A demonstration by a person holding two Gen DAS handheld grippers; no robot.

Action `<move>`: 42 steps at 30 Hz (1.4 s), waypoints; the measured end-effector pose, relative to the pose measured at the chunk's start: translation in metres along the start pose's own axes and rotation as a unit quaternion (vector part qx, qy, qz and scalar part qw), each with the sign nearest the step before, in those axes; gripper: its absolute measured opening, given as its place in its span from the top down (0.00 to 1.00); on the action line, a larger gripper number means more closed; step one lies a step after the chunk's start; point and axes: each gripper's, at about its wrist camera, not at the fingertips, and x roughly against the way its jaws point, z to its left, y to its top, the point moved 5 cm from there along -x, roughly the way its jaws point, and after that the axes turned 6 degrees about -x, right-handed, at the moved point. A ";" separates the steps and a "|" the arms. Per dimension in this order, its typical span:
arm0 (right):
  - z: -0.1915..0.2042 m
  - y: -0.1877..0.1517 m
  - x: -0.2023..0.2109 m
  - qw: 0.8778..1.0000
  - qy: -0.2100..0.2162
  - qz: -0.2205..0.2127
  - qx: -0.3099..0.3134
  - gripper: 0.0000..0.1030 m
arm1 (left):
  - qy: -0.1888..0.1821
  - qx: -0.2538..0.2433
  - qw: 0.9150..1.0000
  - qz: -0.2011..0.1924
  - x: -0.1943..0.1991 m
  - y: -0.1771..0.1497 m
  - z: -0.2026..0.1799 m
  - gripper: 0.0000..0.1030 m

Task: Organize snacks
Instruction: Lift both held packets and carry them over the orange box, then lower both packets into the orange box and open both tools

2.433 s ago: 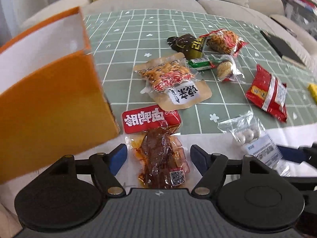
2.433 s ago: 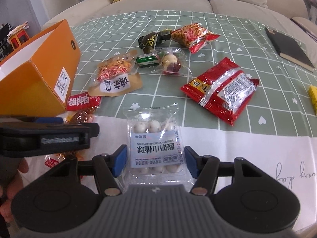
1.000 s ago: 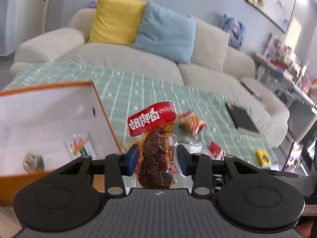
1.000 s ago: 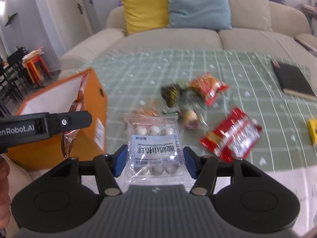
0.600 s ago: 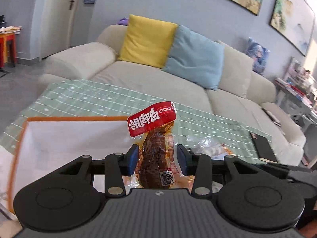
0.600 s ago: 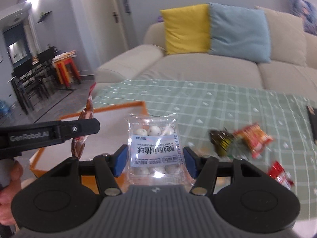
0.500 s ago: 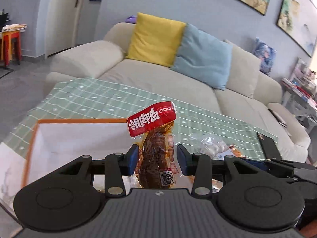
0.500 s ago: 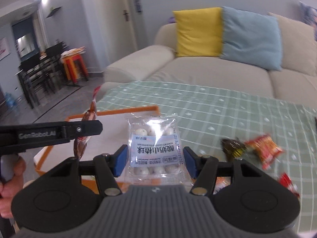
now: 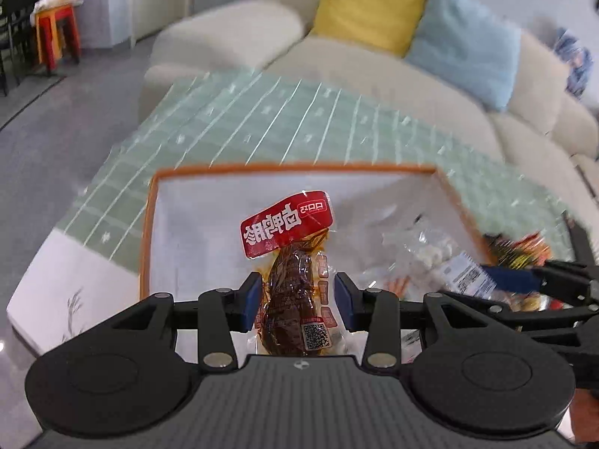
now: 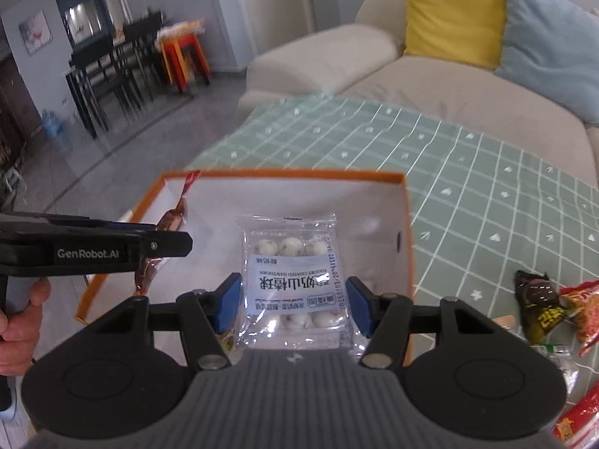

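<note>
Left wrist view: left gripper (image 9: 297,296) clamps meat pack (image 9: 290,280), held above box (image 9: 146,224).
Right wrist view: right gripper (image 10: 293,305) clamps ball pack (image 10: 290,280) over the box interior.
Edges: orange rim surrounds both packs.
Room: white box floor mostly bare.

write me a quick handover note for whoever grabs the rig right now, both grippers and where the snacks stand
Left gripper: shut on the red-label meat snack, held above the open orange box.
Right gripper: shut on the clear pack of white balls, also over the box.
Done: both packs are lifted off the table and carried to the box; a few items seem to lie inside already, though they are hard to make out.
Left: release both packs into the box, then fetch the rest from the green tablecloth, such as the dark packet and the red-orange packet.
</note>
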 end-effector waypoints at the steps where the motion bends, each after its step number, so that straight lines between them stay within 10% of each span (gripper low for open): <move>1: 0.000 0.000 -0.008 1.000 -0.002 0.010 -0.002 0.44 | 0.004 -0.002 1.000 0.014 -0.005 -0.003 0.003 0.54; 24: 0.002 -0.036 -0.070 0.987 -0.063 0.151 -0.009 0.42 | 0.063 -0.029 0.984 0.163 -0.070 -0.040 0.007 0.47; 34: 0.005 -0.029 -0.053 0.990 -0.061 0.128 -0.001 0.35 | 0.078 -0.021 0.987 0.142 -0.058 -0.037 0.004 0.35; 42: 0.009 -0.016 -0.002 0.997 -0.057 0.041 0.012 0.28 | 0.080 -0.010 0.996 0.047 -0.012 -0.024 -0.010 0.26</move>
